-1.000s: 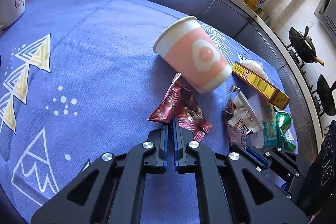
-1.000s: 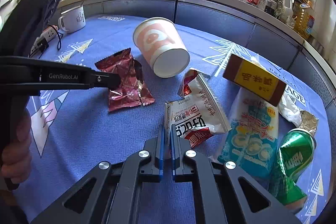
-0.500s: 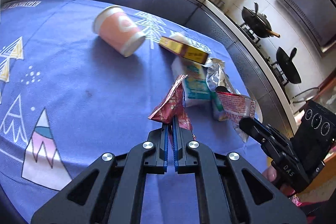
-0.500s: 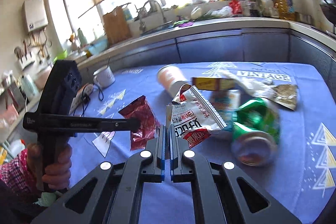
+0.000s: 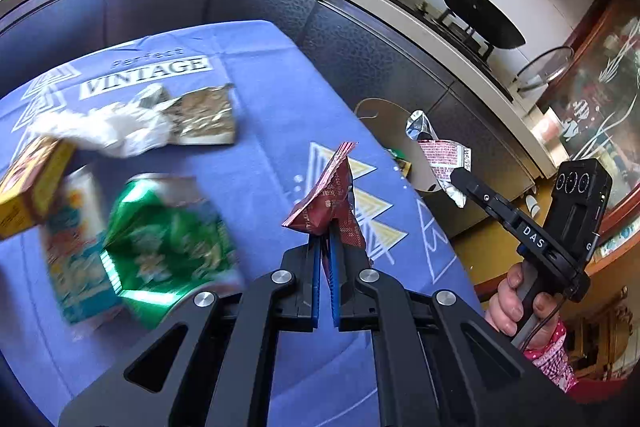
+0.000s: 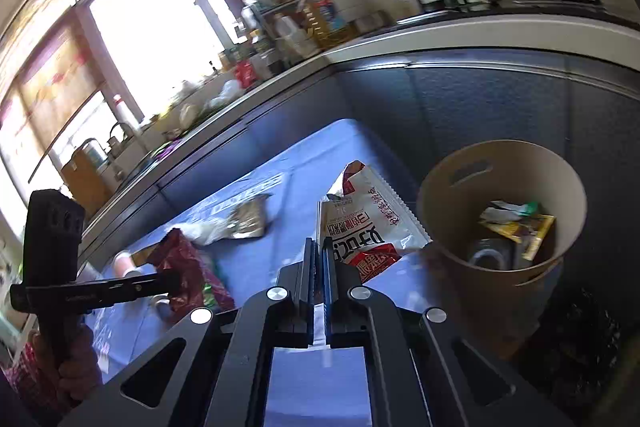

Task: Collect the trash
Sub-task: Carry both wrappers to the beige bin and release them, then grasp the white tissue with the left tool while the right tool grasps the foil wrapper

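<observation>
The left gripper is pinching a crumpled dark red foil snack wrapper between its pressed-together jaws, and the wrapper's lower edge is disappearing between the blue pads. The right gripper is clamping a white snack bag with red and black print — its bottom corner is hiding behind the right jaw. Just right of those jaws a round tan paper bin is sitting beyond the edge of the blue patterned tablecloth, with yellow and green wrappers inside; the dark item at its bottom is hard to make out. Left of the left jaws, motion blur is smearing a crushed green can, a yellow box cut off by the frame, and a silver foil packet — all lying on the cloth.
</observation>
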A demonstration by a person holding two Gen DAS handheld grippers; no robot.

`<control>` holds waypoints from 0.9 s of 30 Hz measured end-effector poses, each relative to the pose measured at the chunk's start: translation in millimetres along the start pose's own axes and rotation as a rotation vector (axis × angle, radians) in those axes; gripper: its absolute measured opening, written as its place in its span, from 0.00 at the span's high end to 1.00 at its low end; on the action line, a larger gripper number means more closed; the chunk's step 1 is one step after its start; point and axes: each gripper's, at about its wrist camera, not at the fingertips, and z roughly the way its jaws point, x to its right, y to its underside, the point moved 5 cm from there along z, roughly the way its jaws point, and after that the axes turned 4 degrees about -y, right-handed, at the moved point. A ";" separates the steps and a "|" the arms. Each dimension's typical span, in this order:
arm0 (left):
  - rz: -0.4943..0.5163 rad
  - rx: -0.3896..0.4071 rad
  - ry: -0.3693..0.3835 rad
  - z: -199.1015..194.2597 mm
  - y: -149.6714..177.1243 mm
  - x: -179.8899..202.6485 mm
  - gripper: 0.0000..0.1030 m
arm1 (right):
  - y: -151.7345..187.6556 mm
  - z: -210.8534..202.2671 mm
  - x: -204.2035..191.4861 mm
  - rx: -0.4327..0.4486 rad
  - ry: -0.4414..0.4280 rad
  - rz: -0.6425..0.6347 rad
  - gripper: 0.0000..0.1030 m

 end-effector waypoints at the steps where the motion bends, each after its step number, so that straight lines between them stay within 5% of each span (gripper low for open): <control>1: 0.019 -0.013 0.009 14.8 -10.9 12.2 0.96 | -5.5 -2.1 18.9 0.010 0.024 0.035 0.96; 5: 0.080 -0.055 0.036 64.4 -47.1 54.2 0.96 | -20.7 -6.3 83.5 0.032 0.081 0.155 0.96; 11: 0.147 -0.094 0.033 136.9 -97.8 113.9 0.91 | -28.0 11.5 125.9 0.007 0.111 0.228 0.92; 14: 0.147 -0.127 -0.032 168.0 -109.3 123.2 0.32 | -29.4 17.9 134.0 0.009 0.115 0.258 0.56; 19: 0.117 -0.118 -0.042 173.9 -109.1 115.8 0.38 | -24.9 6.4 137.8 0.047 0.117 0.264 0.53; 27: 0.162 -0.041 -0.067 115.8 -68.4 103.3 0.38 | -20.8 -0.8 124.5 0.052 0.069 0.292 0.53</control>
